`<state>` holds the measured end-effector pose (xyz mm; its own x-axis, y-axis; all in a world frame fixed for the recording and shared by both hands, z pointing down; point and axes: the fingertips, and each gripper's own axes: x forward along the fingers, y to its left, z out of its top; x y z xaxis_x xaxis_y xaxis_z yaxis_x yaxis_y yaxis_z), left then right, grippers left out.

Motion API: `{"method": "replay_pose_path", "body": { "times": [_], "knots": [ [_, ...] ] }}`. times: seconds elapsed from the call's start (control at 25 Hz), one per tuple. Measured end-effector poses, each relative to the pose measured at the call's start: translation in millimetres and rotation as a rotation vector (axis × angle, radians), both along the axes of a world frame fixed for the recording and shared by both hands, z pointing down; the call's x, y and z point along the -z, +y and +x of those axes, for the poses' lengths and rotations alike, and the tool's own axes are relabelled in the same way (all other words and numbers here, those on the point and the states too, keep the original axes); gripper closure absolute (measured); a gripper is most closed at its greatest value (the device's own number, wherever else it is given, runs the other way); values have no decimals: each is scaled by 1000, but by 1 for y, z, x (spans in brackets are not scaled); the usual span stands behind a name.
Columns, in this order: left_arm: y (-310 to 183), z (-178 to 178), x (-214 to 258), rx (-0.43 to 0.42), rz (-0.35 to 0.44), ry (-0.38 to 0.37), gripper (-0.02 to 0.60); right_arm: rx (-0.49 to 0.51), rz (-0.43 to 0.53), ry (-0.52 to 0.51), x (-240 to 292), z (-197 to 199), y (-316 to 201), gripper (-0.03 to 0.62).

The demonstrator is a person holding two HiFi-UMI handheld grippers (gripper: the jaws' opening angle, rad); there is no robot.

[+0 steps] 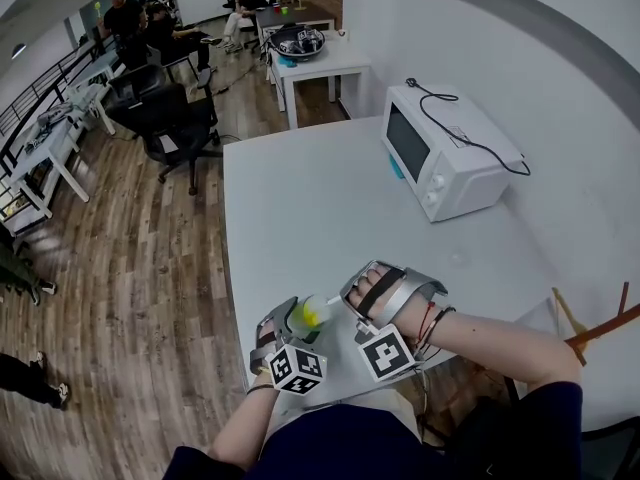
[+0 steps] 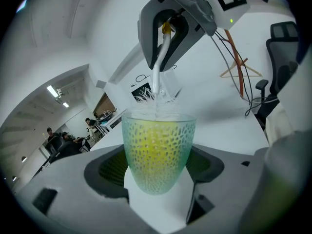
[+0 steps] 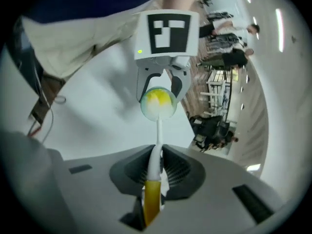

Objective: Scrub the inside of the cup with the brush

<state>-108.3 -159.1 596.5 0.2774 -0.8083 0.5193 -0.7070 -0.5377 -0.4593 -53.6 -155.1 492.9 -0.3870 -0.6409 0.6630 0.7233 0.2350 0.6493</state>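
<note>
**Marker cubes up close, cup and brush meeting just beyond them**

Closest to the head camera, above the person's dark sleeves, sit the two marker cubes, one on each gripper, over the near edge of the white table (image 1: 330,198).

On the left, the left gripper (image 1: 290,320) has its jaws pressed against the sides of the cup (image 1: 312,314). Its own view shows this plainly: the left gripper (image 2: 158,177) pinches a translucent green, dimpled cup (image 2: 158,152) with a yellow tint in its middle, and the rim stands clear above the jaws. Seen from the head view, the cup's mouth faces the right gripper (image 1: 352,293).

Between the two grippers runs the brush (image 2: 159,69). Its thin white stem comes down to the cup's mouth, and its pale bristles (image 2: 157,101) sit at the rim, reaching just inside.

On the right, the right gripper (image 3: 156,172) has its jaws clamped on the brush (image 3: 157,135), where the white stem meets a yellow handle. From that view the stem leads straight into the open cup (image 3: 158,104), which sits in the left gripper (image 3: 158,89) under its marker cube.

Further right on the table, well apart from the grippers, a white microwave (image 1: 445,158) stands by the wall.
</note>
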Motion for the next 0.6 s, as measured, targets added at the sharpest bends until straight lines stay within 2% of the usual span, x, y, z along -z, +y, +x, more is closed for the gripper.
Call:
{"method": "replay_pose_path", "body": {
  "times": [0.2, 0.48, 0.6],
  "knots": [
    [0, 3, 9, 15, 17, 2, 209, -292, -265, 1, -11, 16, -5, 542],
    [3, -3, 7, 24, 29, -19, 209, -685, -774, -122, -26, 17, 18, 542],
    [6, -2, 5, 14, 33, -35, 209, -908, -959, -142, -29, 28, 23, 542]
  ]
}}
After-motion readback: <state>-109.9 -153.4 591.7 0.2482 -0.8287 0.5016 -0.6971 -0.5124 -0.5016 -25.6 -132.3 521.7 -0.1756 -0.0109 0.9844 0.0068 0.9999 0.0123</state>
